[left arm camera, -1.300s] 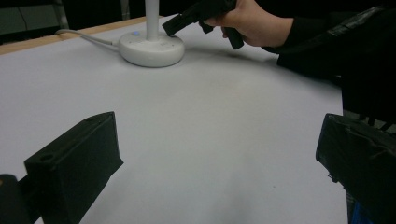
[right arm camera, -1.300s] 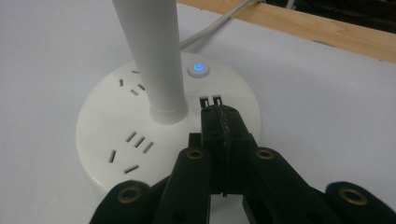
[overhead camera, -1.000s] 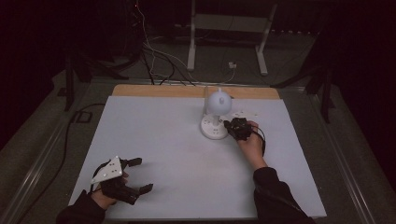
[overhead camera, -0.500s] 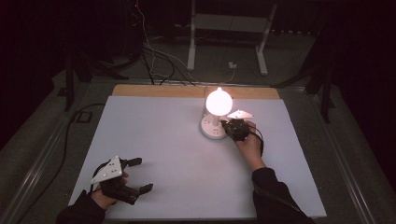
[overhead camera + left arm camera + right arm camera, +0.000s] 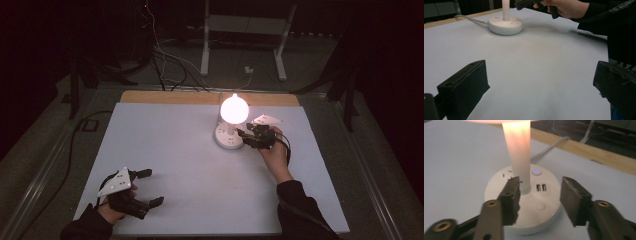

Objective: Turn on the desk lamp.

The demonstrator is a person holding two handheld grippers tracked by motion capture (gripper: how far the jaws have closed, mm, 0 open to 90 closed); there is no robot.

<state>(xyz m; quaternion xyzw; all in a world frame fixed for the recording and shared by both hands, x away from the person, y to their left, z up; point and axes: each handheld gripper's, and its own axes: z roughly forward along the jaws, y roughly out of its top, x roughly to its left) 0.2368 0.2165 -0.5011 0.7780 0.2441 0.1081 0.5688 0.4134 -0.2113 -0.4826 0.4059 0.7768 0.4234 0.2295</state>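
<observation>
Right gripper view: the right gripper [image 5: 539, 195], jaws parted and empty, hovers over the lit white round-based table lamp [image 5: 524, 202] at frame centre, its upright stem just beyond the left jaw.

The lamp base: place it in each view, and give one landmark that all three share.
High view: lamp base sits right of centre, below the glowing globe.
Left gripper view: upper left, far across the table.
Right gripper view: lower centre, between the right tool's jaws.
Shared landmark: the white stem.
</observation>
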